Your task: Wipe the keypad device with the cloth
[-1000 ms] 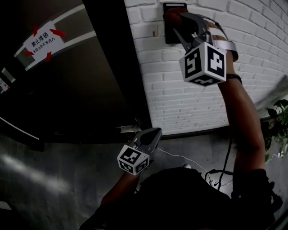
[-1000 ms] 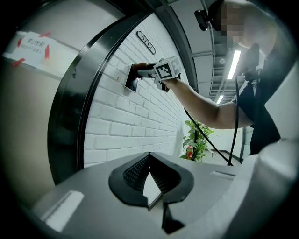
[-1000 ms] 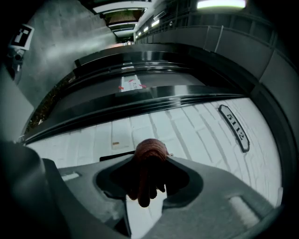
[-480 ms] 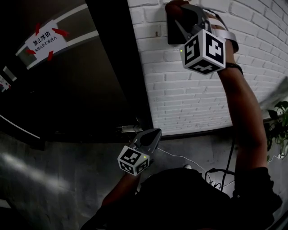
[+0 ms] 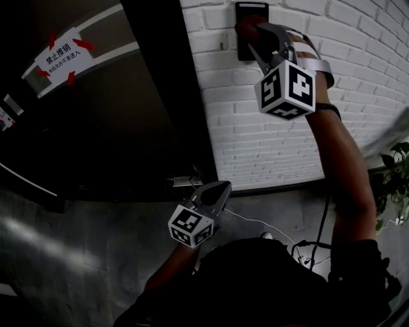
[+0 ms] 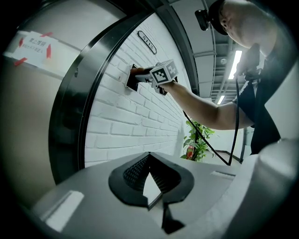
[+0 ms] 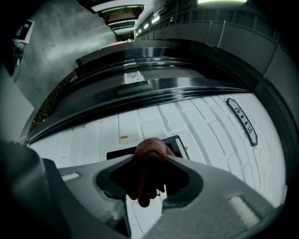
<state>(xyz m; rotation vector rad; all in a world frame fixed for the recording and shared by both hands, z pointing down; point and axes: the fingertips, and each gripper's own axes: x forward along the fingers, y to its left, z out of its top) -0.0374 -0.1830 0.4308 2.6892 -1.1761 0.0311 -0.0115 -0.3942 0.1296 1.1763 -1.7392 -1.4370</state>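
Note:
A black keypad device (image 5: 249, 19) is fixed high on the white brick wall, and its corner also shows as the keypad device (image 7: 175, 144) and, far off, (image 6: 131, 83). My right gripper (image 5: 248, 33) is shut on a reddish-brown cloth (image 5: 245, 28), bunched cloth (image 7: 149, 161) pressed against the device's face. The right gripper (image 6: 142, 74) reaches up there at arm's length. My left gripper (image 5: 220, 190) hangs low by the door frame, jaws shut with nothing between them (image 6: 148, 156).
A dark metal door (image 5: 96, 128) with a white notice taped by red strips (image 5: 62, 56) stands left of the brick wall (image 5: 281, 147). A potted plant (image 5: 393, 172) is at the right. A white cable (image 5: 255, 223) lies on the grey floor.
The right gripper with the cloth went up over the keypad device, then came back down a little on its face. The left gripper stayed put.

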